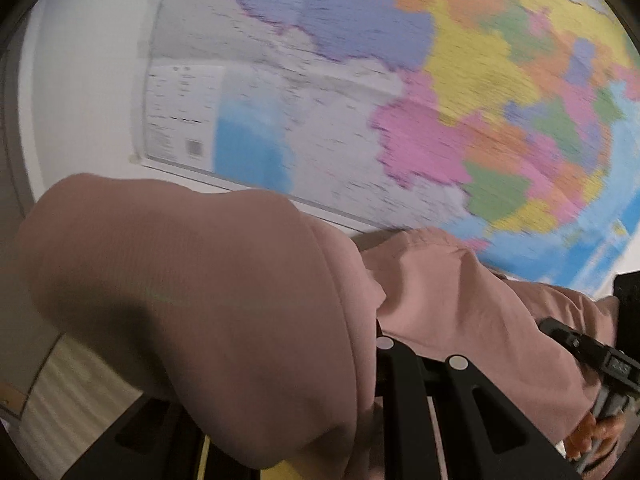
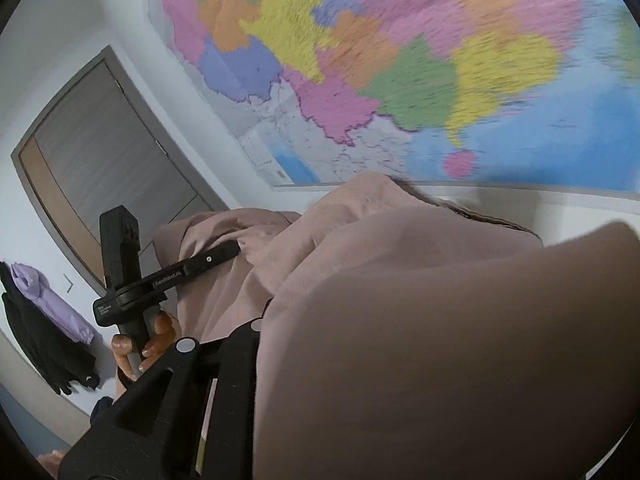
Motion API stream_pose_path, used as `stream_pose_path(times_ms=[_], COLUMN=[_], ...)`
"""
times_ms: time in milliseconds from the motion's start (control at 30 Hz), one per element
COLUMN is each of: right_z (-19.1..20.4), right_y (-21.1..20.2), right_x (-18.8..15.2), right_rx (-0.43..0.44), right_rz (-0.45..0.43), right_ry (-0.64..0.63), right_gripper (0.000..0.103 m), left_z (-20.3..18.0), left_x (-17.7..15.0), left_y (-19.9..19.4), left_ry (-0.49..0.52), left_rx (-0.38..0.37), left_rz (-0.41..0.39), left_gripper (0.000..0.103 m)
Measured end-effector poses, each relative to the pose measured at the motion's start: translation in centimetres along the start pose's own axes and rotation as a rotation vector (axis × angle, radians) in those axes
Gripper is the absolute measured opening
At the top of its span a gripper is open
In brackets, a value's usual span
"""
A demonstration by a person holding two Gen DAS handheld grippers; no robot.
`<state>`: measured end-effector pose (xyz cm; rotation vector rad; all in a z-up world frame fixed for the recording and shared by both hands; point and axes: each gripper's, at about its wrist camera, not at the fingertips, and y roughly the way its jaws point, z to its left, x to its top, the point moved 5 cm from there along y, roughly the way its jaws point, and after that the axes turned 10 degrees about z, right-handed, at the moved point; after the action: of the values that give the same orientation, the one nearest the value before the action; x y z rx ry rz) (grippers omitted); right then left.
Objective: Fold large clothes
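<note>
A large dusty-pink garment [image 1: 192, 300] is lifted in the air in front of a wall map and bunches over both grippers. In the left wrist view my left gripper [image 1: 422, 350] is shut on a fold of it, and cloth hides the left finger. My right gripper [image 1: 560, 330] reaches into the cloth at the right edge, held by a hand [image 1: 596, 436]. In the right wrist view the pink garment [image 2: 440, 340] covers the right finger of my right gripper [image 2: 222, 334], which is shut on its edge. My left gripper [image 2: 224, 254] bites the cloth further back.
A big coloured wall map [image 2: 400, 60] fills the background on a white wall. A grey-brown door [image 2: 112, 160] stands at the left. Dark and lilac clothes [image 2: 48, 320] hang beside it. A pale slatted surface [image 1: 68, 392] shows at lower left.
</note>
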<state>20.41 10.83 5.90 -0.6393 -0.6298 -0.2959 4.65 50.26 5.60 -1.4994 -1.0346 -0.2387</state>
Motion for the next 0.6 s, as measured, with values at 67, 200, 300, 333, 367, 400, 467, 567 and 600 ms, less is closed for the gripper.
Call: stream_pose_path(times_ms=[67,200,300,333,367,400,467,567,600], right_z=[0.3,0.6,0.4,0.3,0.0,-0.4,-1.5,-3.6,-4.2], right_y=[1.8,5.8,9.0,10.5,11.4,12.6,15.2,17.3,17.4], right_x=[0.8,1.9,1.5,0.9,0.5,-0.3,-2.2,-5.1,-5.7], right_rx=[-0.012,-0.015,-0.007,-0.008,-0.019,-0.024,-0.021,-0.035,-0.021], right_rz=[0.002,0.015,0.033,0.051,0.062,0.085,0.169,0.258,0.274], right_ry=[-0.016,-0.026,-0.030,-0.043,-0.047,-0.039,-0.015,0.031,0.059], right_gripper=[0.018,0.018,0.018,0.018,0.018,0.018,0.018,0.026,0.032], left_z=[1.7,4.8,7.4,8.5,9.6,10.4,12.0,13.6,13.9], left_x=[1.0,2.5,2.9,2.6,2.0,1.4,-0.6,-2.8,-3.2], left_y=[1.1,3.7,5.9,7.1,8.6,9.6,12.9,15.2,15.4], left_ry=[-0.026,-0.067,-0.084,-0.104,-0.119,-0.130,-0.138,-0.138,-0.152], left_rx=[0.021,0.045,0.085,0.076,0.088,0.095,0.132,0.168,0.157], left_rz=[-0.001,0.004,-0.015,-0.005,0.014,0.033,0.104,0.151,0.156], left_gripper=[0.015,0.015,0.015,0.015,0.015,0.015,0.015,0.017,0.019])
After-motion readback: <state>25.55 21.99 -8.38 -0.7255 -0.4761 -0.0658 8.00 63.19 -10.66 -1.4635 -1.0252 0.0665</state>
